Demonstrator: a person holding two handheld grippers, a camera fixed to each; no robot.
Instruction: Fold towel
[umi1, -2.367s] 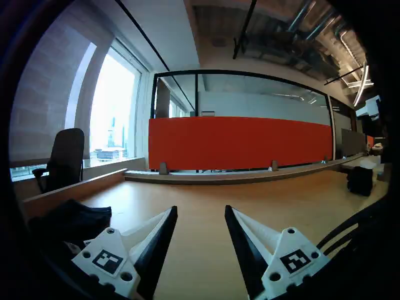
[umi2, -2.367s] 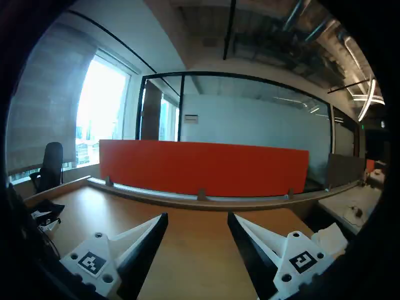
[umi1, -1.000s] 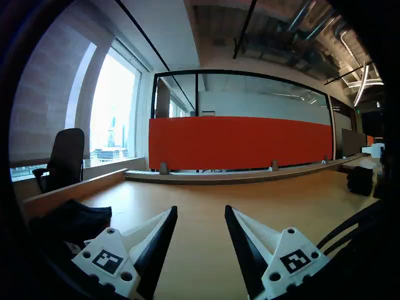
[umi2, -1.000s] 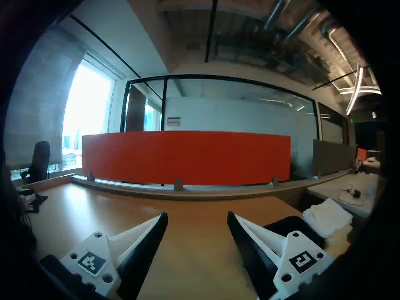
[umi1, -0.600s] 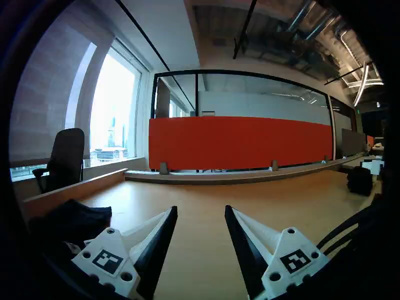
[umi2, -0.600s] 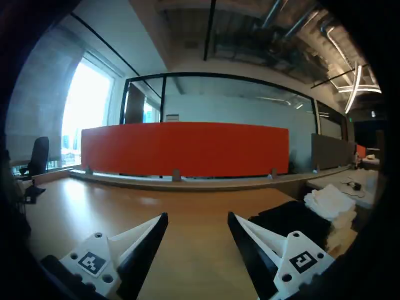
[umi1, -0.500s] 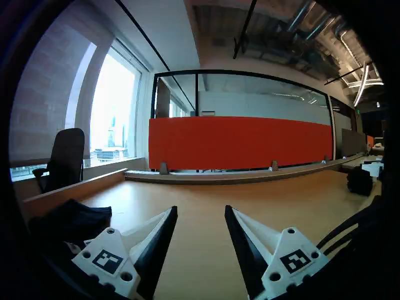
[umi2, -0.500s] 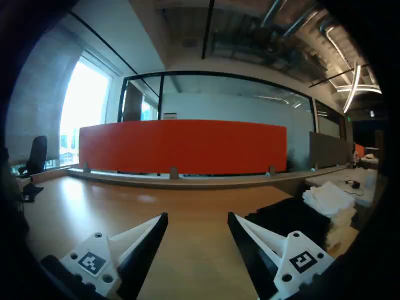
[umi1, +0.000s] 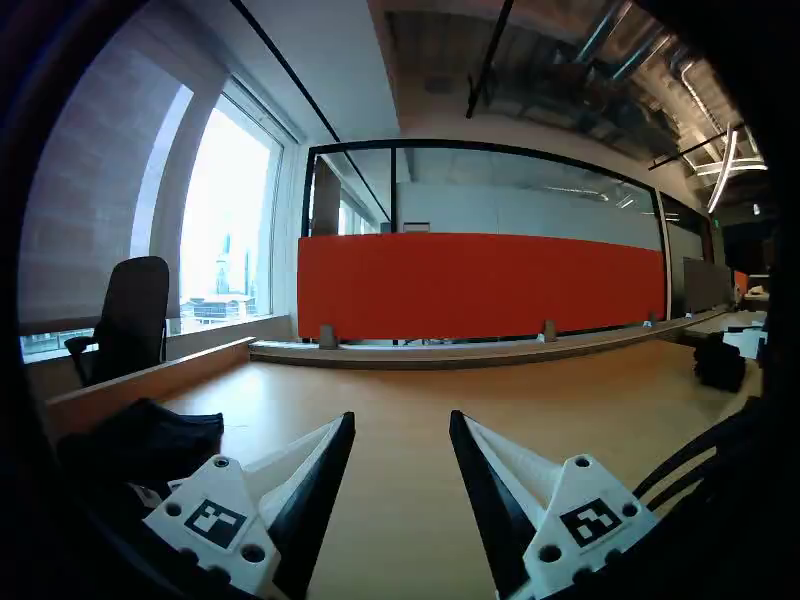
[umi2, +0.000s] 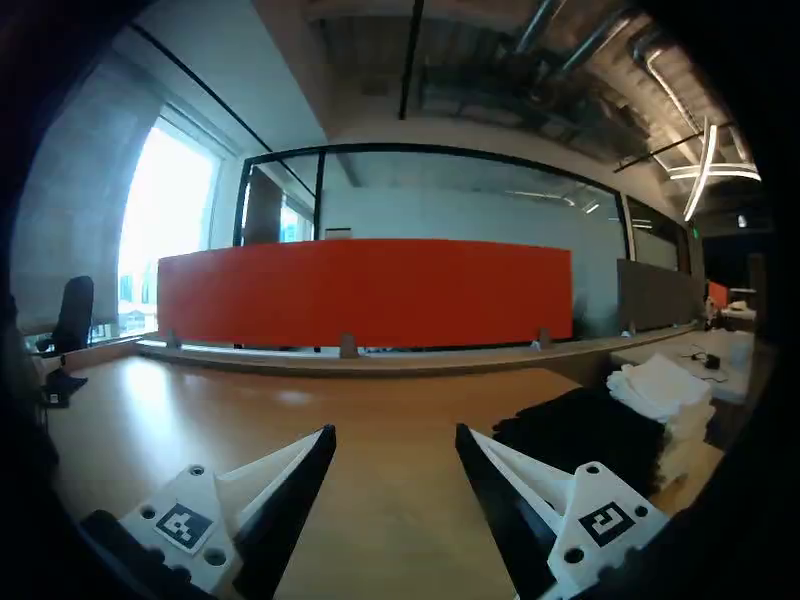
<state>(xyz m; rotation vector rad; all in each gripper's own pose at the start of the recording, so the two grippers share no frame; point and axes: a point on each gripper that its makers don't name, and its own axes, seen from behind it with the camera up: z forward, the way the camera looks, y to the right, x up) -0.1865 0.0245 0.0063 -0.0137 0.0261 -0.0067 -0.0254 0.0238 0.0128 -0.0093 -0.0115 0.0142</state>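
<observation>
Towels: white folded towels (umi2: 662, 392), stacked at the right edge of the desk in the right gripper view. Black folded towels (umi2: 588, 425), a second stack touching the white one on its left side. Neither is held.

Right gripper (umi2: 395, 432): low over the desk, jaws wide, bare desktop between them; its right finger points toward the black stack, apart from it.

Left gripper (umi1: 400, 416): low over the desk, jaws wide, holding nothing.

Dark cloth (umi1: 145, 440): crumpled heap on the desk, just beside the left gripper's left finger.

Wooden desk (umi1: 420, 390): light brown, long.

Orange partition (umi1: 480, 285): upright along the desk's far edge.

Office chair (umi1: 130, 322): black, by the window (umi1: 225, 240).
</observation>
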